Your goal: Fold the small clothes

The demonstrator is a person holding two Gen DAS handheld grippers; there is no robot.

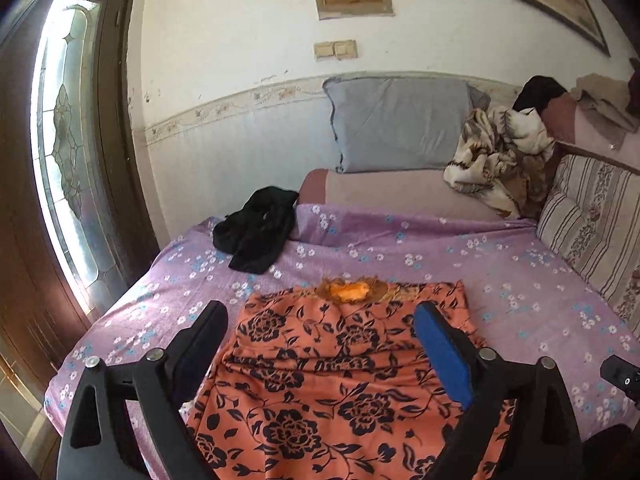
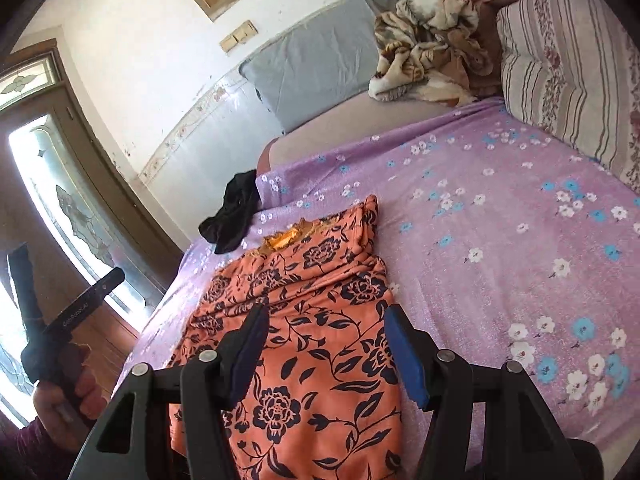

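Daylight pours in through the glazed door (image 1: 66,152) on the left, where the panes blow out to white glare. The wall (image 1: 240,40) and the bed sheet (image 1: 500,272) are evenly lit, with soft shadows. Both views bend strongly towards the edges, corners fall to black, and detail is slightly soft throughout.

On the bed (image 1: 500,264) I count two pieces of clothing: one orange flowered garment (image 1: 340,380) at the near edge and one black garment (image 1: 256,230) bunched near the far left corner. There is one grey pillow (image 1: 400,124) against the wall, one striped cushion (image 1: 592,224) along the right edge, and one crumpled brown-and-cream blanket (image 1: 500,156) at the far right corner. Two tongs are in the room, left tongs (image 1: 320,340) and right tongs (image 2: 326,344).
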